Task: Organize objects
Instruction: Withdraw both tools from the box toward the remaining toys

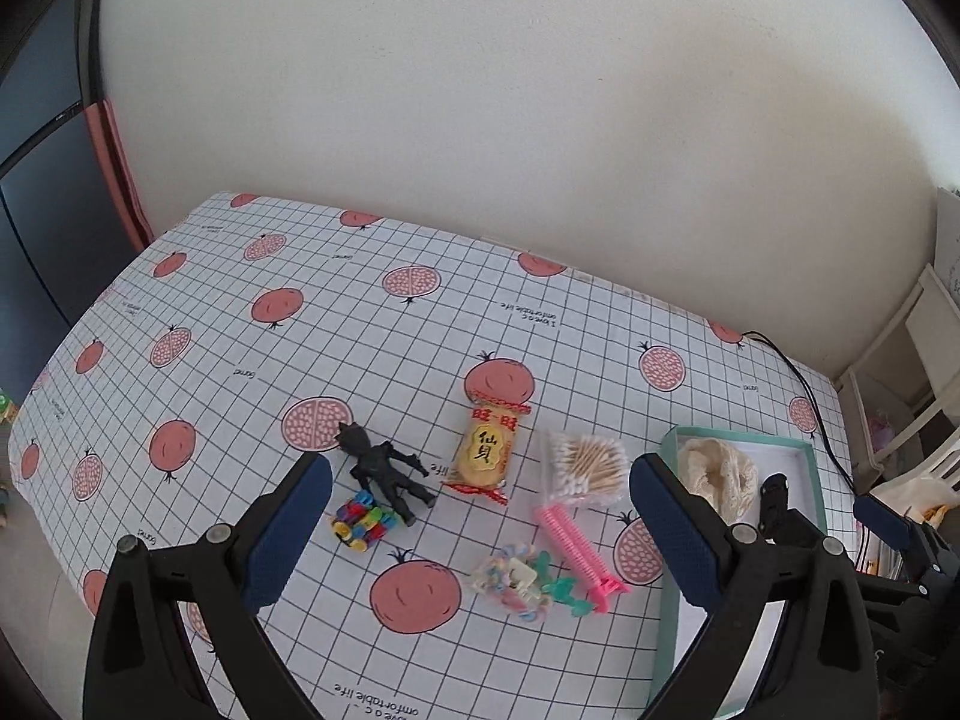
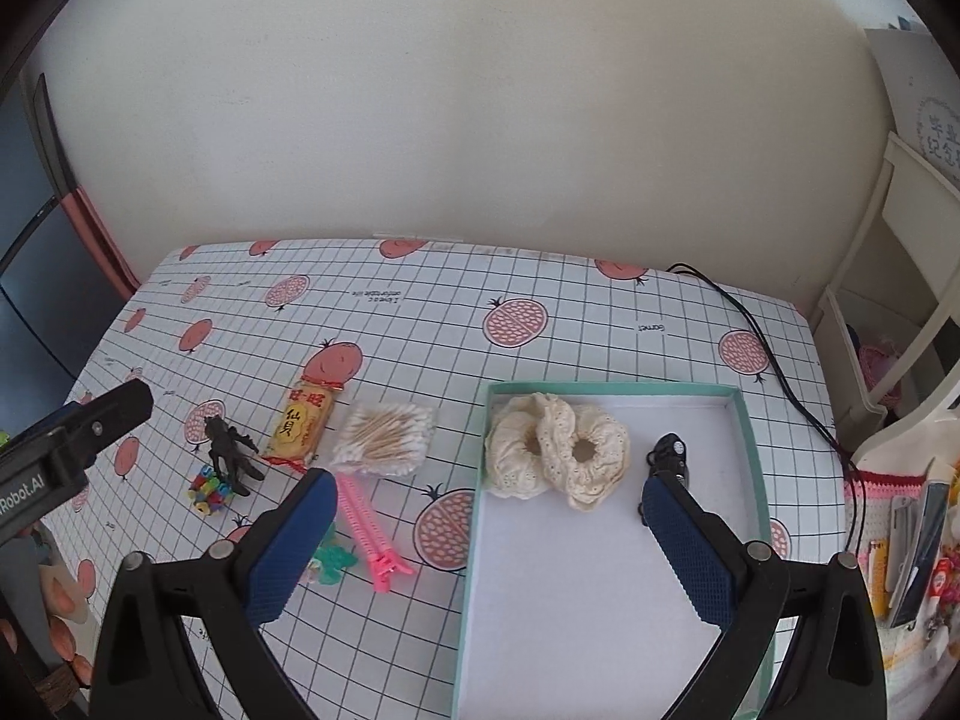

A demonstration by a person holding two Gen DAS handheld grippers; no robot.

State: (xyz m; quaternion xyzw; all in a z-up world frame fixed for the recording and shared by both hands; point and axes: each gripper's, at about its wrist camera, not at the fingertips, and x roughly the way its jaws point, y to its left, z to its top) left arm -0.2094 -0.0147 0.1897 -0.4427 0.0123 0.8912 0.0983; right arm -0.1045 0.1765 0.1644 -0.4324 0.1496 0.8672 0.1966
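A teal-rimmed box [image 2: 750,450] [image 1: 810,462] with a white floor holds two cream lace scrunchies [image 2: 555,450] [image 1: 717,471] and a small black clip [image 2: 669,456] [image 1: 774,489]. On the checked cloth to its left lie a pink comb clip [image 2: 366,528] [image 1: 579,546], a pack of cotton swabs [image 2: 384,438] [image 1: 585,468], a yellow cracker packet [image 2: 300,426] [image 1: 483,450], a black toy figure [image 2: 228,450] [image 1: 387,471], a colourful block toy [image 2: 210,492] [image 1: 360,525] and a pastel bag with green clips [image 1: 522,585] [image 2: 330,555]. My left gripper [image 1: 480,480] is open above these items. My right gripper [image 2: 489,495] hangs open over the box's left rim.
A black cable [image 2: 774,360] runs along the table's right side. White shelving [image 2: 888,276] and a cluttered bag [image 2: 912,540] stand at the right. A dark screen [image 1: 36,192] is at the far left. The left gripper's body [image 2: 66,444] shows in the right wrist view.
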